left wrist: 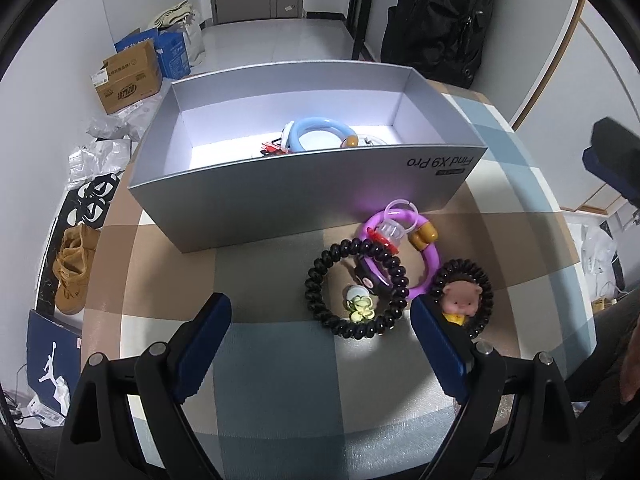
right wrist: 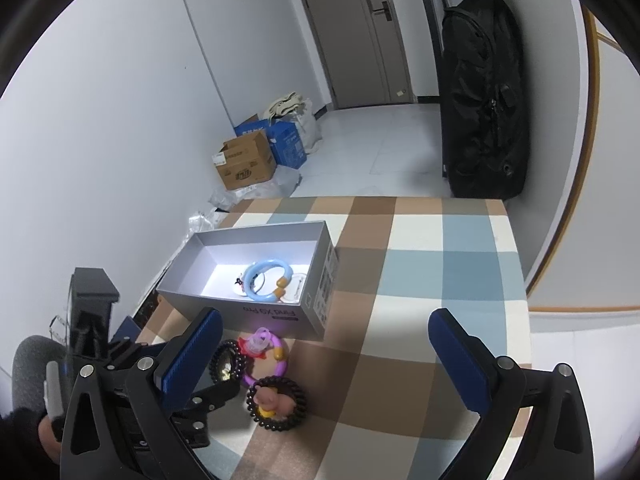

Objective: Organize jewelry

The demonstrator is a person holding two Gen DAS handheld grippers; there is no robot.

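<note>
- The left gripper (left wrist: 322,322) stands wide open at the bottom of its own view, its blue pads apart over the checked tablecloth (left wrist: 280,380), gripping nothing.
- Between its pads, toward the right one, lies a black coiled hair tie (left wrist: 320,312) with a small green flower charm (left wrist: 361,307) inside its ring.
- Just right of that, partly behind the right pad, a second black coiled tie (left wrist: 482,280) rings a pink pig figure (left wrist: 460,300).
- Above these, a purple ring toy (left wrist: 430,264) with amber beads lies beneath a clear plastic ring piece (left wrist: 394,228); the first tie overlaps it.
- Higher in the frame sits the open silver box (left wrist: 280,200), holding a blue ring (left wrist: 316,130) and small items I cannot make out.
- The right gripper (right wrist: 326,354) is also wide open and empty, over bare cloth at the bottom of its view; the jewelry sits at its lower left, near the left pad.
- A cardboard box (right wrist: 246,160) rests on the floor, upper left.
</note>
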